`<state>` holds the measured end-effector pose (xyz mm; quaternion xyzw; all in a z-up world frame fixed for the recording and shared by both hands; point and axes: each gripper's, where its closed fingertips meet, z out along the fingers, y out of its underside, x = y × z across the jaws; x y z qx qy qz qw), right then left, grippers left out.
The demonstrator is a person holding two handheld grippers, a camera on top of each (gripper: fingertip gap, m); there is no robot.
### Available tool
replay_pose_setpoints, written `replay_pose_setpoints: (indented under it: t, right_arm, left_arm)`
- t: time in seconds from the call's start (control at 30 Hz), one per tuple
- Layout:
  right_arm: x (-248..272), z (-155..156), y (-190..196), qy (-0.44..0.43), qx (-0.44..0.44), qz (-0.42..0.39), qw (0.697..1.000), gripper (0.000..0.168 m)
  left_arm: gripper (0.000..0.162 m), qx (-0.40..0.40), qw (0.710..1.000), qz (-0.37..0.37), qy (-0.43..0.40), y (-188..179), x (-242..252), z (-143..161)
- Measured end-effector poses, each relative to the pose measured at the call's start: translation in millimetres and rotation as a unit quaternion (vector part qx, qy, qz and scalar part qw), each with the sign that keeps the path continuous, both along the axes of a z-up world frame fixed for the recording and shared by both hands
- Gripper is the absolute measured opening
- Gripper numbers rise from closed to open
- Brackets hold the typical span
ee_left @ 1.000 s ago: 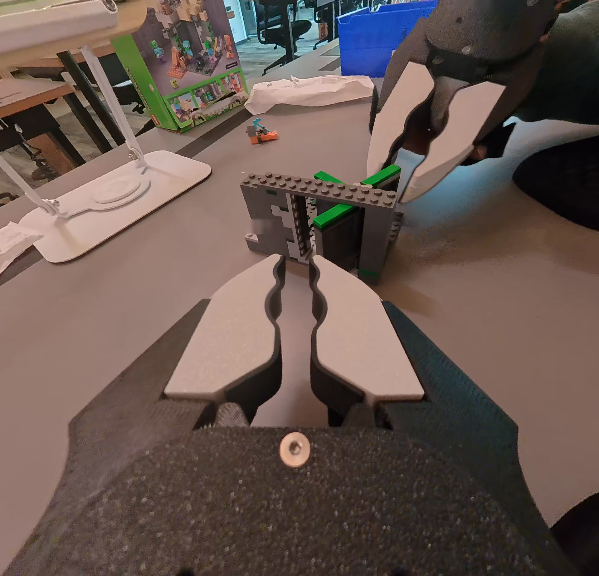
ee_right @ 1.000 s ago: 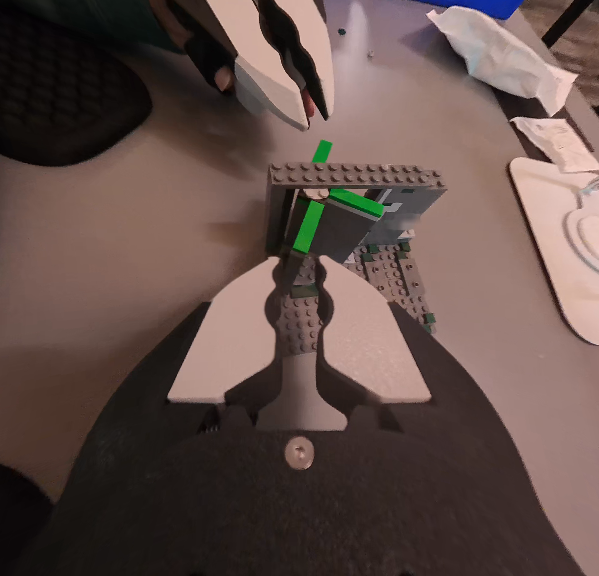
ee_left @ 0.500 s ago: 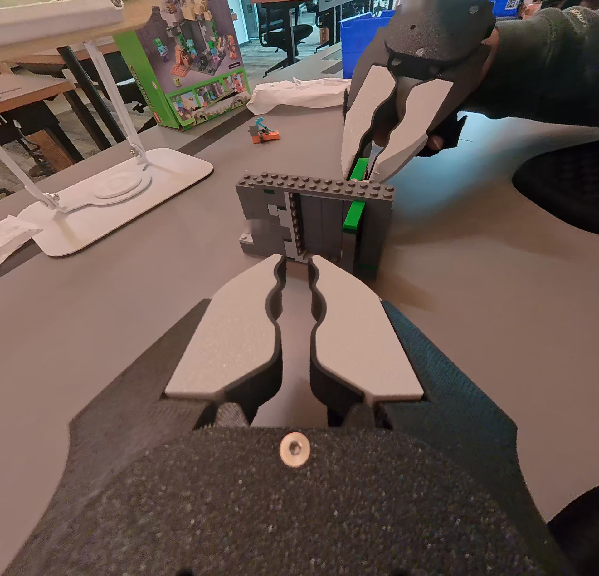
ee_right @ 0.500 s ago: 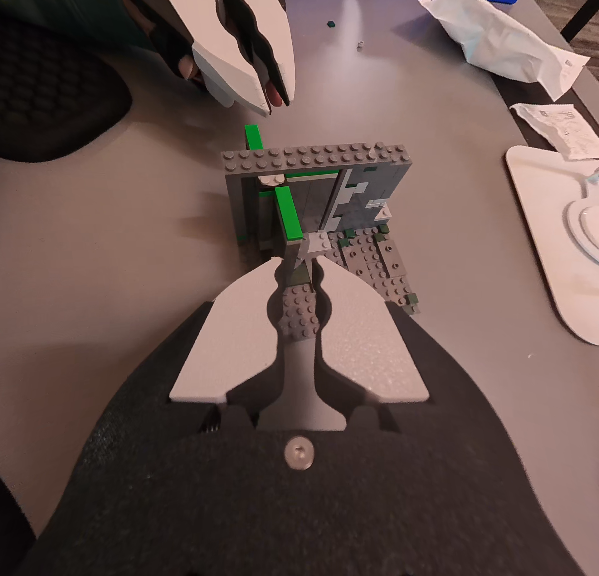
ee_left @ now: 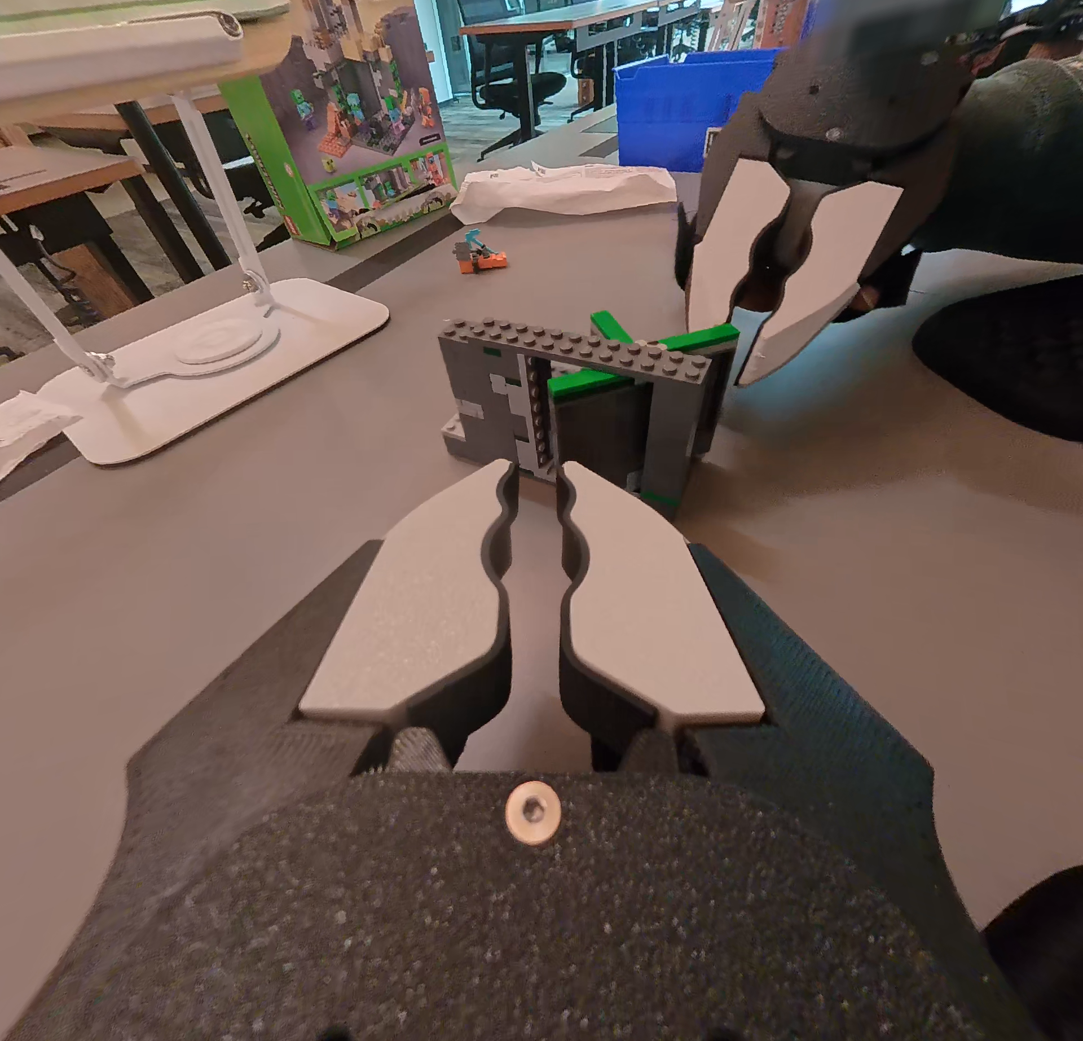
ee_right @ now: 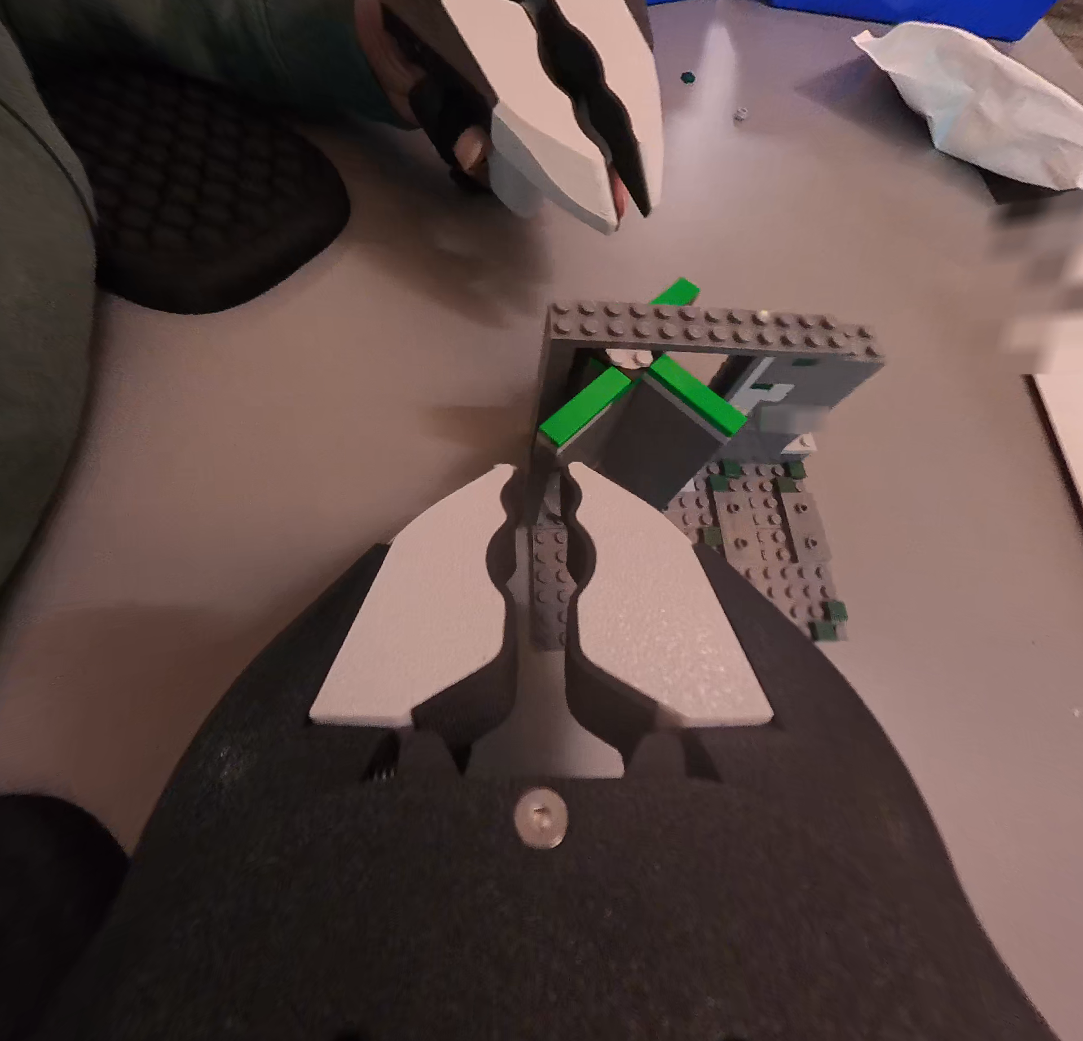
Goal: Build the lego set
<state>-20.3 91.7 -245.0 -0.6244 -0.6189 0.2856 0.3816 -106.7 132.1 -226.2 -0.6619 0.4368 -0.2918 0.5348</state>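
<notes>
A grey lego gate frame (ee_left: 580, 356) with a studded top beam stands on the grey table; it also shows in the right wrist view (ee_right: 703, 333). Inside it a dark grey pivoting door with bright green tiles (ee_right: 662, 444) is turned at an angle, its ends sticking out on both sides (ee_left: 592, 380). A studded grey baseplate (ee_right: 773, 550) lies behind the frame. My right gripper (ee_right: 542, 473) is closed on the door's edge, also seen from the left wrist view (ee_left: 741, 350). My left gripper (ee_left: 536, 476) is empty with a narrow gap, just short of the frame; it hovers above it in the right wrist view (ee_right: 630, 218).
The set's box (ee_left: 351, 104) and a white stand base (ee_left: 234, 339) are at the far left. A white paper bag (ee_left: 562, 186), a small orange figure (ee_left: 477, 256) and a blue bin (ee_left: 674, 110) lie beyond the build. A black mesh pad (ee_left: 1008, 356) is on the right. Across from one pair of fingers to the other is roughly 11 centimeters.
Half a second ago the door stood flush in the frame; now it is swung open at an angle, as it was one second ago. The right gripper moved with it. The left gripper stayed put.
</notes>
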Motion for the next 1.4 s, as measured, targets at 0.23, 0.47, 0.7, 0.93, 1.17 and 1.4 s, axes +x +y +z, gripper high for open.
replay_pose_setpoints:
  t: [0.23,0.47,0.7,0.93,1.17,1.4]
  right_arm:
    - [-8.7,0.5,-7.4,-0.006,0.009,0.008,1.0,0.014]
    - [-10.7,2.4,-9.0,0.003,0.008,0.002,1.0,0.014]
    - [-18.0,8.2,-16.0,0.036,0.001,0.013,0.999,0.015]
    - [-9.6,14.4,-2.5,0.06,0.006,-0.005,0.998,0.015]
    - [7.0,10.6,42.7,0.041,0.033,-0.068,0.996,0.02]
    - [-8.7,4.7,50.1,0.044,0.027,-0.032,0.998,0.02]
  left_arm:
    - [0.011,0.004,1.0,-0.002,0.005,-2.6,0.7,-0.7]
    - [0.009,0.004,1.0,-0.018,0.001,-8.5,3.9,0.1]
    - [0.016,-0.003,0.998,-0.062,-0.015,-24.1,13.4,3.4]
    - [0.026,-0.018,0.997,-0.075,0.012,-36.7,26.3,0.2]
    - [0.028,-0.02,0.996,-0.067,0.057,-37.0,38.3,-15.8]
    - [0.025,-0.016,0.996,-0.057,0.063,-34.8,39.2,-17.0]
